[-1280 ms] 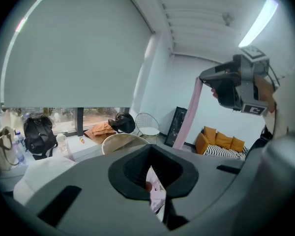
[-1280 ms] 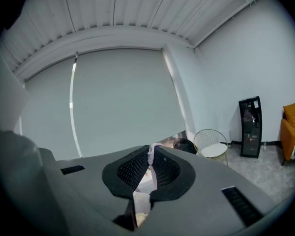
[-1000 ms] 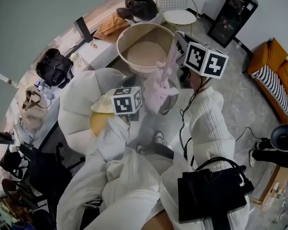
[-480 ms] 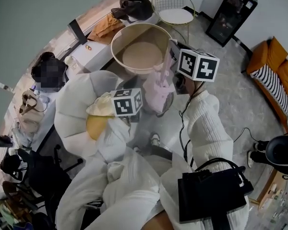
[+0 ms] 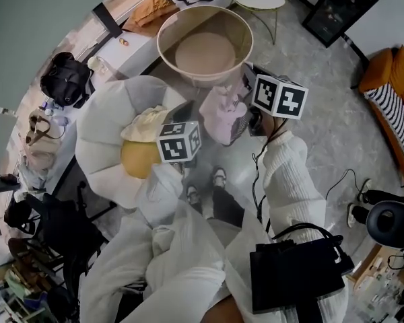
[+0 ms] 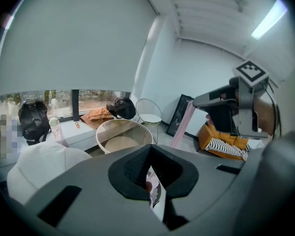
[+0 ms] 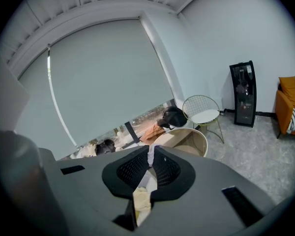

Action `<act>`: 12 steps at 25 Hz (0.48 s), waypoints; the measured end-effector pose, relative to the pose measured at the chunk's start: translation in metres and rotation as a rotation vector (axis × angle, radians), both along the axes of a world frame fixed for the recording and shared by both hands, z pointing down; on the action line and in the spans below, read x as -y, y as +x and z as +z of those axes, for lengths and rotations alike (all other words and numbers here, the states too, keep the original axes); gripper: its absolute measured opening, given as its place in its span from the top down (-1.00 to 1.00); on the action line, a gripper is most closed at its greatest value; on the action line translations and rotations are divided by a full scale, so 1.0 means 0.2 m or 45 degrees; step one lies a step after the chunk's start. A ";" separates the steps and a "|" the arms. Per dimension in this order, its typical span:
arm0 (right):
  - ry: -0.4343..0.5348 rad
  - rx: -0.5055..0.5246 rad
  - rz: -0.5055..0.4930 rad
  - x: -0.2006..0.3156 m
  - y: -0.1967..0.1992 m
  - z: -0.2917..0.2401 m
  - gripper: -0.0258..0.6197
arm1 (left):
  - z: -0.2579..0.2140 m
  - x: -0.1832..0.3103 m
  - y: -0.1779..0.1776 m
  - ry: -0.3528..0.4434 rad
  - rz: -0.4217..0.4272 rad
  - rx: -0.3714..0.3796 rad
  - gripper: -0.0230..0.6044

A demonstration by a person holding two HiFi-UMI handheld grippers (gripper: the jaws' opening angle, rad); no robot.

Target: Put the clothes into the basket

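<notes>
Home living room, orange sofa [image 5: 384, 73], wire chair [image 7: 205, 116], roller blind [image 7: 103, 77], bags [image 5: 66, 79] on window ledge [image 5: 131, 54]

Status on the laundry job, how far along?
Done: nothing yet, the basket looks empty. In hand: right gripper is clamped on a pink garment, just outside the basket. Remaining: drop it in, then the cream garment on the white chair.

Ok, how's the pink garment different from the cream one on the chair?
The pink garment hangs pinched in the right gripper, close to the basket; the cream garment lies crumpled on the white chair, farther from it. Neither is in the basket yet.
</notes>
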State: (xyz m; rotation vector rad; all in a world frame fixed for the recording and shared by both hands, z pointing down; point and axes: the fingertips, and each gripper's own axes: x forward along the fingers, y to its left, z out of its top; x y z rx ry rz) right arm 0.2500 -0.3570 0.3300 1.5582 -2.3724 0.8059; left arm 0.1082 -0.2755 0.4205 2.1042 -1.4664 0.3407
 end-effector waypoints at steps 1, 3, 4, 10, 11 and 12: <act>-0.019 -0.001 -0.001 0.00 0.00 0.04 0.81 | 0.02 0.00 0.00 -0.011 -0.003 -0.002 0.91; -0.054 0.002 -0.003 0.01 0.01 0.13 0.81 | 0.07 0.00 0.01 -0.028 -0.007 -0.002 0.91; -0.074 0.003 -0.006 0.01 0.01 0.18 0.81 | 0.09 0.01 0.02 -0.034 -0.010 -0.001 0.91; -0.245 -0.013 -0.034 0.02 0.01 0.55 0.81 | 0.24 0.04 0.02 -0.091 -0.039 0.013 0.91; -0.278 -0.014 -0.037 0.02 0.01 0.61 0.81 | 0.26 0.05 0.02 -0.102 -0.046 0.014 0.91; -0.311 -0.015 -0.039 0.02 0.01 0.68 0.81 | 0.28 0.06 0.02 -0.111 -0.053 0.014 0.91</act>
